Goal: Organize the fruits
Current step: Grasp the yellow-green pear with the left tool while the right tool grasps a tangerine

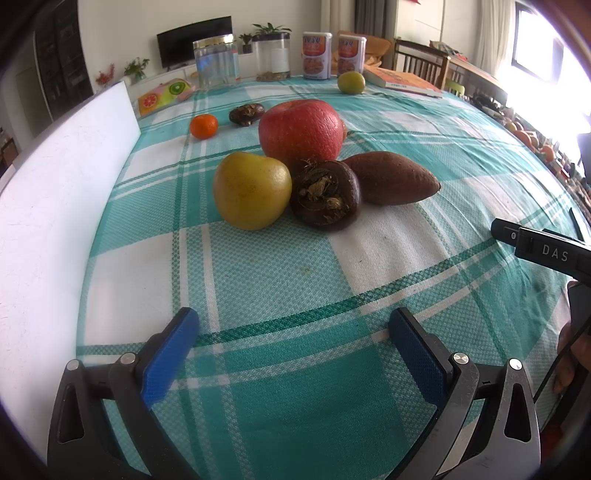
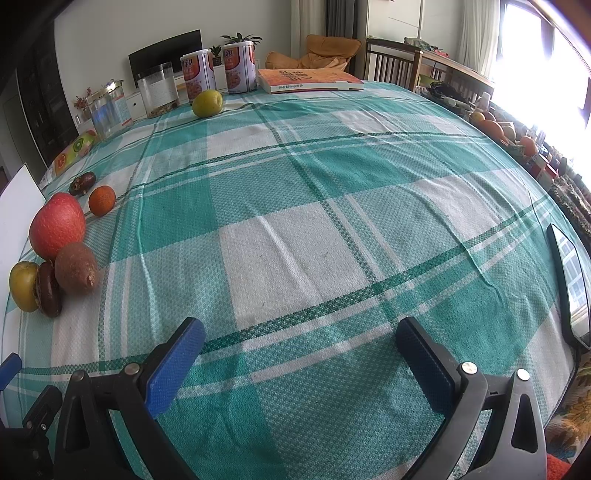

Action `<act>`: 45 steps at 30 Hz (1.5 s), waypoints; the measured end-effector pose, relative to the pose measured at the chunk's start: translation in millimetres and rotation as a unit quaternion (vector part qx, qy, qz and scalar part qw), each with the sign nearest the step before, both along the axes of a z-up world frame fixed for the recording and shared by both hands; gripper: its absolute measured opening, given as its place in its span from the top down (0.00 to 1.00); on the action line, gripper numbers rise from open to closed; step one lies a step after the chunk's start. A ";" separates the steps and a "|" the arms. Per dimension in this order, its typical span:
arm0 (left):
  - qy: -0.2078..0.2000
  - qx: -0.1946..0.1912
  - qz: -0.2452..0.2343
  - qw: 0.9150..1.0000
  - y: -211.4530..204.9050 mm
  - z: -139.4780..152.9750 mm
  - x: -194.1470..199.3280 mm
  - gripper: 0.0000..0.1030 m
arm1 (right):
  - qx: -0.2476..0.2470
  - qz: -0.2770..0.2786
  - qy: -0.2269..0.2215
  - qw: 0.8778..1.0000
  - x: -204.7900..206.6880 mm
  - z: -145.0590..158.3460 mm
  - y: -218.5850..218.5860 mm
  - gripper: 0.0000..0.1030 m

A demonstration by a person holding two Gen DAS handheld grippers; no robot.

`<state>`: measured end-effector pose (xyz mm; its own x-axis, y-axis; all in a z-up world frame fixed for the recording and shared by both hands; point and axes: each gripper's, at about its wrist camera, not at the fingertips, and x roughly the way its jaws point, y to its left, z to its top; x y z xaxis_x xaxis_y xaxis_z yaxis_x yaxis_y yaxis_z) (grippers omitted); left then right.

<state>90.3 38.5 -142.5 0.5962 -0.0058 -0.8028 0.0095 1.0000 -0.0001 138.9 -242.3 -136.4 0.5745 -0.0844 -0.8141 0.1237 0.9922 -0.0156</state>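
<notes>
Partly hidden: small dark fruit (image 2: pixel 47 288)

My left gripper (image 1: pixel 291 354) is showing black arms, blue textured pads (image 1: pixel 166 358), silver screws. My right gripper (image 2: pixel 301 363) is looking the same. White "DAS" lettering and a thin black cable (image 1: pixel 554 365) are showing at the left view's edge.

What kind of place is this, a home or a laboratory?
Most likely a home living or dining room: a table with a checked tablecloth, a television on a low cabinet, wooden chairs and potted plants behind.
</notes>
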 end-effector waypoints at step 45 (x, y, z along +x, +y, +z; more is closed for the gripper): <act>-0.007 -0.119 0.026 0.993 55.6 24.5 -5.0 0.50 | 0.217 0.179 0.058 0.958 121.5 29.7 77.6 0.41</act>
<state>85.2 94.0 -118.0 0.6117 -0.1634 -0.7740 -0.0394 0.9709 -0.2362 260.4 -164.8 -106.8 0.4062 0.4625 -0.7881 -0.2031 0.8866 0.4156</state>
